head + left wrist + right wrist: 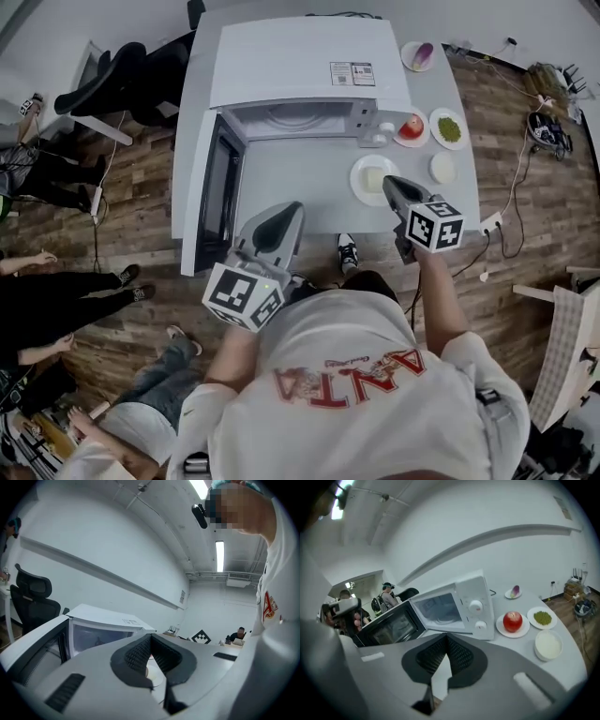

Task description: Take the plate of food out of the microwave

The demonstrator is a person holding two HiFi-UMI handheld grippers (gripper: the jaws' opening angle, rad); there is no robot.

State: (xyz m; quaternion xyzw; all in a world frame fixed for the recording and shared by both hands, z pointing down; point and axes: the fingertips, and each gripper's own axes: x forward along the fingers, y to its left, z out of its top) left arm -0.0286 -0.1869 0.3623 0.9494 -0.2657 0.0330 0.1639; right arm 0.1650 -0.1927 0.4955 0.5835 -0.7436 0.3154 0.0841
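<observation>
The white microwave (300,66) stands on the white table (291,178) with its door (217,192) swung open to the left and its cavity (295,120) showing only the glass turntable. The plate of food (368,176), white with a pale portion, rests on the table in front of the microwave's control panel. My right gripper (387,183) hovers over the plate's right edge, shut with nothing in it; its view shows the microwave (459,604) ahead. My left gripper (298,208) is shut and empty, near the table's front edge, and the plate (152,672) shows below its jaws.
Right of the microwave sit a plate with a red apple (412,127), a plate of green food (450,128), a white bowl (442,168) and a small dish with a purple item (418,55). An office chair (122,80) and seated people (56,300) are at the left.
</observation>
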